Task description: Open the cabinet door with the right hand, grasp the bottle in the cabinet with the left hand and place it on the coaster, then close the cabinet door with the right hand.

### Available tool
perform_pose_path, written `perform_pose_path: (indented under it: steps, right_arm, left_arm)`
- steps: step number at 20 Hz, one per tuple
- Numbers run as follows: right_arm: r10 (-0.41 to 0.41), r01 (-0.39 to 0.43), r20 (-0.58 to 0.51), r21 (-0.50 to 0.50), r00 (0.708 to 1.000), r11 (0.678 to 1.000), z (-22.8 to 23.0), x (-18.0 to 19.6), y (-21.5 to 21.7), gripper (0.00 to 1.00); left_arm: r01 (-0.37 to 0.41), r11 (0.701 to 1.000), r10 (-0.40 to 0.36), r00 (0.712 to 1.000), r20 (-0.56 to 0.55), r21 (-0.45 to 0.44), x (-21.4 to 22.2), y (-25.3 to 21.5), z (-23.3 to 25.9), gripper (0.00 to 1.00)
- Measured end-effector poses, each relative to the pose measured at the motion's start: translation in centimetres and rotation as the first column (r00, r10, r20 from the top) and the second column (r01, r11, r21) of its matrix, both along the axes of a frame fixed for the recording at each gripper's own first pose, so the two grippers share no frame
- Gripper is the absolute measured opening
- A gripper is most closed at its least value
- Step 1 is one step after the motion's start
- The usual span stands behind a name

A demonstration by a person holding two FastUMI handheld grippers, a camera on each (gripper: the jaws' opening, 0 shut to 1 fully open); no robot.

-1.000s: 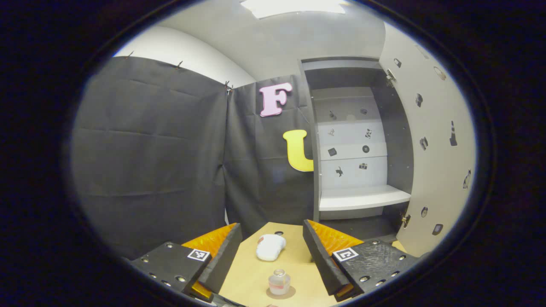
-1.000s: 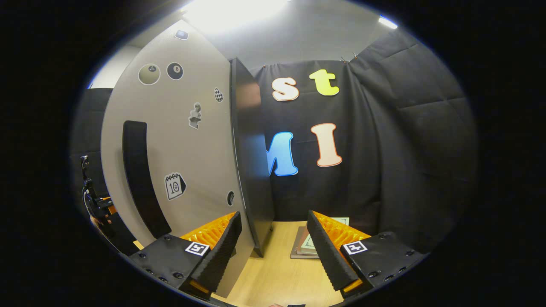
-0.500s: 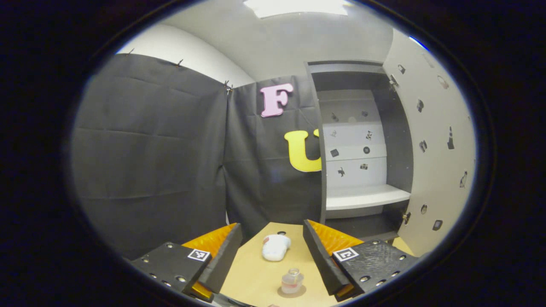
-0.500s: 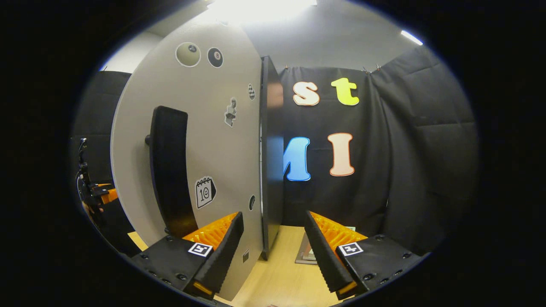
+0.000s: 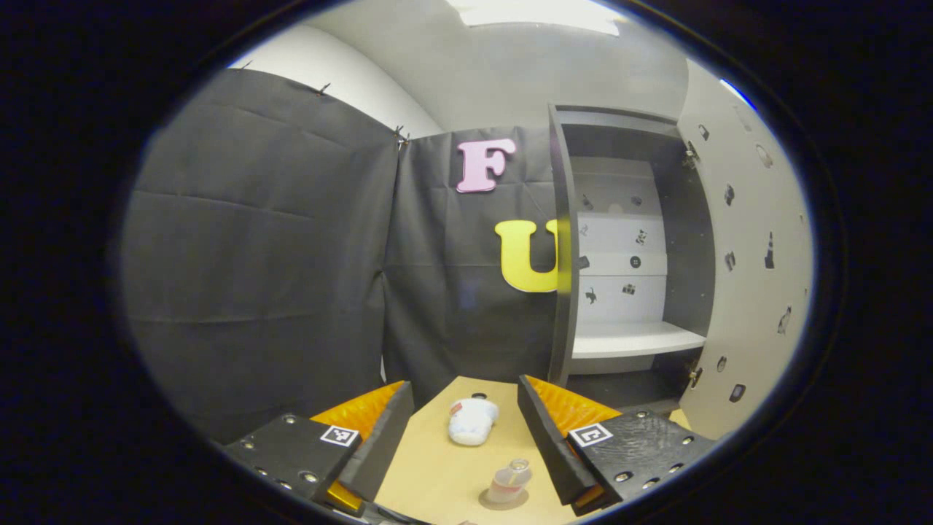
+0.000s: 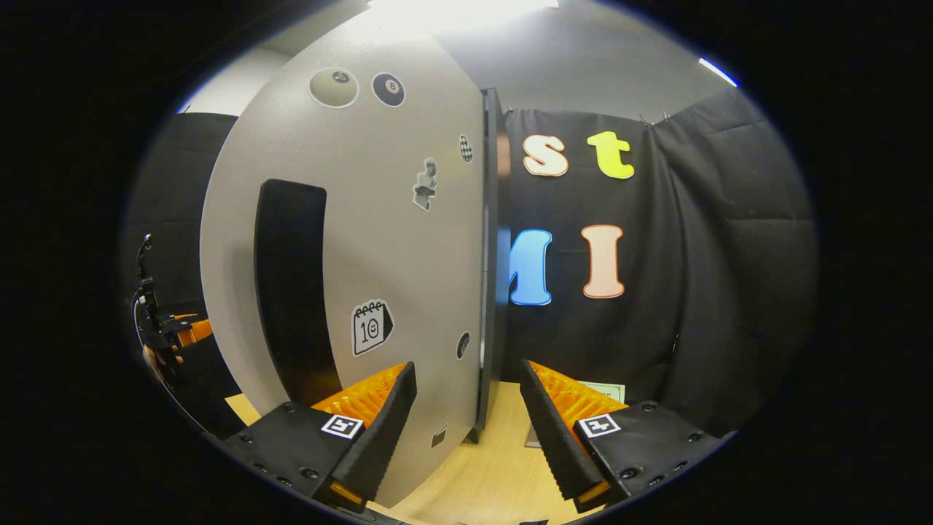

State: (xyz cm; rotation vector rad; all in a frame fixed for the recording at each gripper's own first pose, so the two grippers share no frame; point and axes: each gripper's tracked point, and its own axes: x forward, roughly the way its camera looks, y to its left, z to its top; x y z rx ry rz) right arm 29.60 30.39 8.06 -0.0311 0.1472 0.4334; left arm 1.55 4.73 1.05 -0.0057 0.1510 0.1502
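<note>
- While my left tool [image 5: 465, 437] hangs spread wide with nothing in it, the small clear glass bottle [image 5: 508, 481] stands on the round brown coaster [image 5: 503, 499] on the smooth pale wooden worktop [image 5: 430, 474], near a white crumpled cloth [image 5: 471, 421].
- My right tool [image 6: 466, 426], also wide and bare, straddles the edge of the flat grey stickered cabinet door [image 6: 408, 248] with its long black handle [image 6: 291, 284].
- Since a second ago, the door has swung closer to the cabinet [image 5: 627, 248].
</note>
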Motion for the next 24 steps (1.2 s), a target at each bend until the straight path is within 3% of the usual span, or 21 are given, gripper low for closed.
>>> perform_pose_path:
  steps: [1, 6, 7, 8, 23, 24]
  right_arm:
    - [0.003, -0.003, -0.002, 0.005, 1.0, 1.0, 0.1, -0.1, 0.5, 0.92]
    - [0.023, -0.022, -0.013, 0.033, 1.0, 0.999, 0.3, 0.7, 3.2, 0.92]
    - [0.031, -0.031, -0.015, 0.035, 0.999, 0.999, 0.2, 0.8, 3.7, 0.92]
    - [0.039, -0.038, -0.013, 0.036, 0.999, 0.999, 0.3, 1.1, 4.2, 0.92]
    - [0.073, -0.07, -0.034, 0.08, 0.997, 0.994, -0.5, 4.1, 10.6, 0.92]
    - [0.072, -0.069, -0.035, 0.081, 0.997, 0.994, -0.6, 4.3, 10.9, 0.88]
  left_arm:
    - [0.002, 1.0, -0.002, 1.0, -0.003, -0.002, -0.1, 0.2, -0.1, 0.87]
    - [-0.017, 1.0, 0.017, 1.0, 0.003, 0.002, -1.0, 2.4, 0.2, 0.87]
    - [-0.021, 1.0, 0.021, 1.0, 0.004, 0.004, -1.2, 2.7, 0.2, 0.91]
    - [-0.026, 1.0, 0.026, 1.0, 0.003, 0.008, -1.4, 3.2, 0.2, 0.87]
    - [-0.11, 0.994, 0.11, 0.994, -0.021, -0.018, -5.1, 8.4, -0.9, 0.87]
    - [-0.115, 0.993, 0.115, 0.993, -0.02, -0.013, -5.4, 8.8, -0.8, 0.87]
